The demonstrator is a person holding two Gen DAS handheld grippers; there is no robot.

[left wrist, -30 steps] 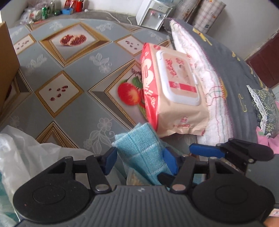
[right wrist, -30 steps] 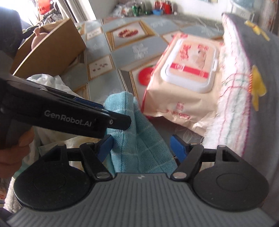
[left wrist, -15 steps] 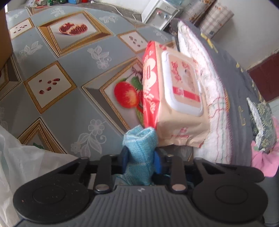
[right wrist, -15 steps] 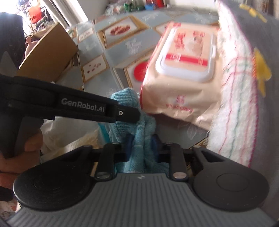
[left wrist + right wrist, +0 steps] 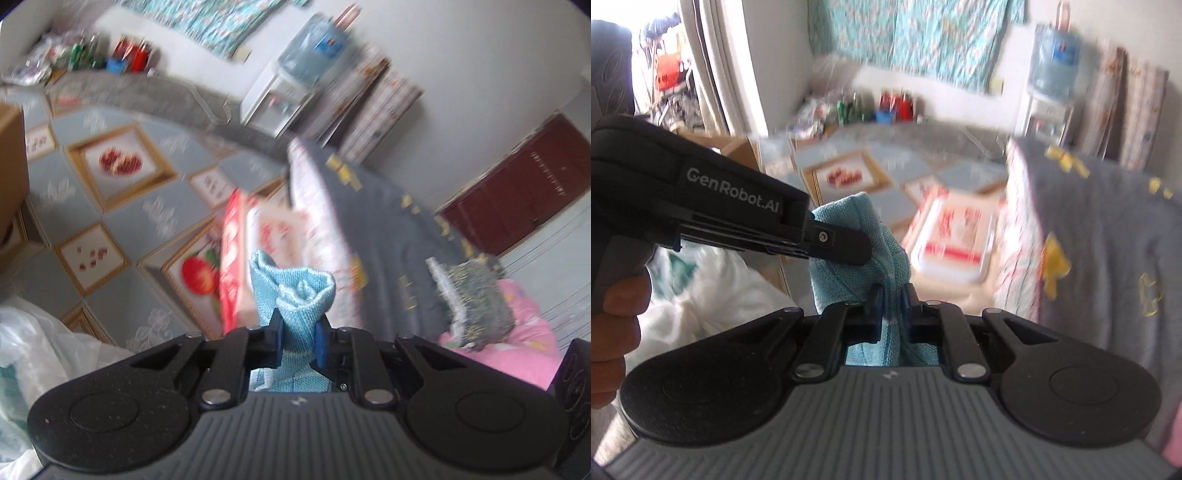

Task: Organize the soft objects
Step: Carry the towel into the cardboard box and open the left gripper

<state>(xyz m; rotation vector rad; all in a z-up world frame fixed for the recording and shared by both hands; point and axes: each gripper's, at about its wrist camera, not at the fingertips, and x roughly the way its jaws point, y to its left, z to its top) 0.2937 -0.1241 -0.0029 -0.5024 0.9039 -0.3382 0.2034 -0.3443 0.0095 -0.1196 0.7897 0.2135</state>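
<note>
A light blue woven cloth [image 5: 295, 291] is pinched by both grippers and lifted off the surface. My left gripper [image 5: 298, 338] is shut on the cloth, which bunches up above the blue pads. My right gripper [image 5: 893, 301] is shut on the same cloth [image 5: 864, 254], next to the left gripper's black body [image 5: 701, 218], which crosses in from the left. A pack of wet wipes [image 5: 955, 240] lies on the patterned surface beyond; it also shows in the left wrist view [image 5: 258, 251]. Both views are motion-blurred.
A grey blanket with yellow marks [image 5: 391, 236] over a white towel lies to the right. A white plastic bag [image 5: 33, 343] is at the lower left, a cardboard box [image 5: 11, 177] at the far left. A water dispenser [image 5: 1052, 81] and clutter stand at the back wall.
Both grippers closed on the blue cloth and then rose with it, tilting upward, so the room's back wall now fills the upper views. The wipes pack stayed put.
</note>
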